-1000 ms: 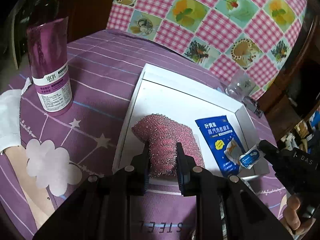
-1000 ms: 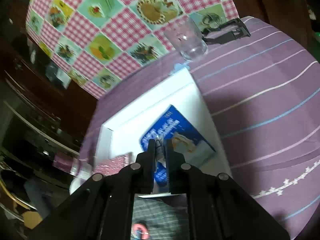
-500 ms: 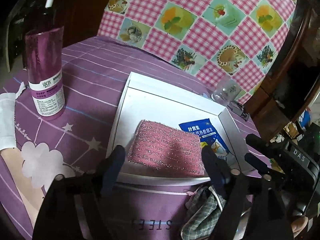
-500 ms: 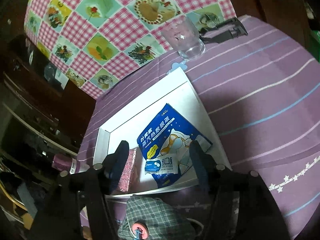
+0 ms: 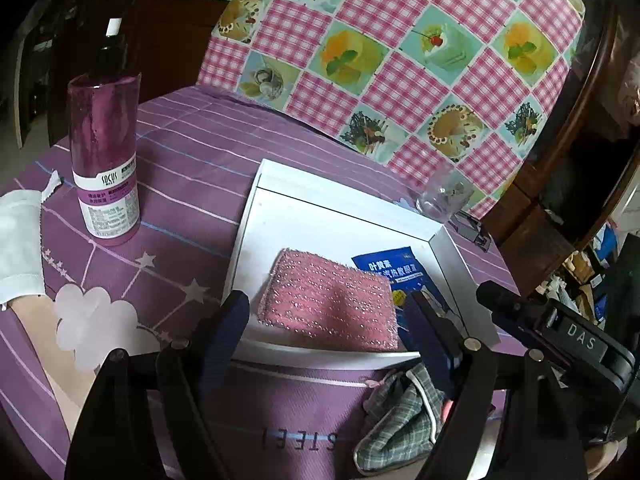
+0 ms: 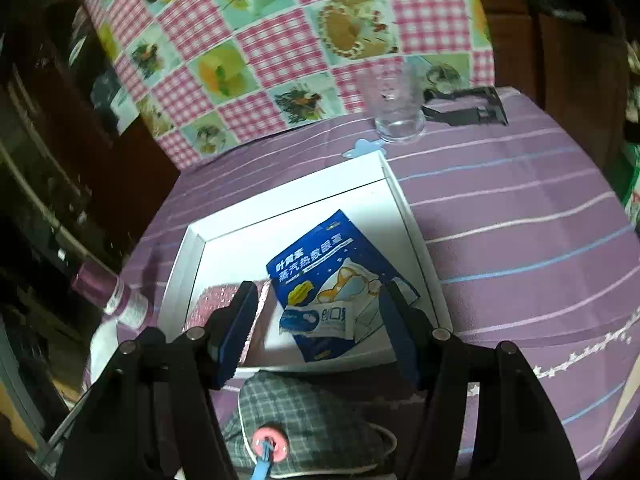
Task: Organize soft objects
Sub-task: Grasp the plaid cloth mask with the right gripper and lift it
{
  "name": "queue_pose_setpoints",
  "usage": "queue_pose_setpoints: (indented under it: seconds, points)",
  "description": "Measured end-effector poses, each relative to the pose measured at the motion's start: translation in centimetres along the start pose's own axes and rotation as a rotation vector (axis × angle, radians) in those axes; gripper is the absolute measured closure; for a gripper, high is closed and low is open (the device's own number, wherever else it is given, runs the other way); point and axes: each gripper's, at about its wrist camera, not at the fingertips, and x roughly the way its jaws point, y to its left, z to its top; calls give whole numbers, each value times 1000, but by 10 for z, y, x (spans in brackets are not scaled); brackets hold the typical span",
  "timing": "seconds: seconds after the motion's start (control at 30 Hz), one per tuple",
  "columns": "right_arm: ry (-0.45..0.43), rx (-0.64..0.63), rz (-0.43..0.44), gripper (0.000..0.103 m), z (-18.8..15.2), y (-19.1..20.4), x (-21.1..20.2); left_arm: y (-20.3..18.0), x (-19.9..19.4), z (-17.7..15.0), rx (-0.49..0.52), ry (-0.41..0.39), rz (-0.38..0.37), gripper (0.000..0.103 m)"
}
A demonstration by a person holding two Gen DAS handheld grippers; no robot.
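A white tray (image 5: pixel 256 216) (image 6: pixel 192 248) lies on the purple cloth. In it lie a pink glittery sponge (image 5: pixel 328 300) (image 6: pixel 212 300), a blue eye-mask packet (image 5: pixel 392 272) (image 6: pixel 328 264) and a small white-blue sachet (image 6: pixel 320 320) on top of the packet. My left gripper (image 5: pixel 328 316) is open and empty, just in front of the sponge. My right gripper (image 6: pixel 320 316) is open and empty, fingers either side of the sachet. A grey plaid pouch (image 5: pixel 400 412) (image 6: pixel 304 412) lies on the cloth in front of the tray, below both grippers.
A purple bottle (image 5: pixel 104 160) stands left of the tray, with a white cloth (image 5: pixel 18 248) further left. A clear glass (image 5: pixel 440 196) (image 6: pixel 396 104) and a black clip (image 6: pixel 464 110) sit behind the tray. A checkered cushion (image 5: pixel 400 60) backs the table.
Both grippers were shut, the left on the sponge and the right on the sachet. They opened, left both items in the tray and pulled back a little.
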Motion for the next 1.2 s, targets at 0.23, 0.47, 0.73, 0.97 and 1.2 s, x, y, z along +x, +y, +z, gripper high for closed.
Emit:
queue_pose_setpoints:
  seconds: [0.23, 0.47, 0.73, 0.97, 1.2]
  points:
    - [58, -30, -22, 39, 3, 4, -13, -5, -11, -3, 21, 1, 29, 23]
    - [149, -77, -32, 39, -4, 12, -24, -5, -11, -5, 37, 28, 60, 23]
    - [284, -95, -21, 39, -15, 18, -18, -15, -19, -8, 71, 114, 103, 23]
    - [338, -119, -14, 39, -26, 27, -3, -23, -23, -12, 134, 187, 209, 24]
    - [403, -147, -38, 39, -37, 27, 18, -21, -15, -16, 186, 273, 280, 24]
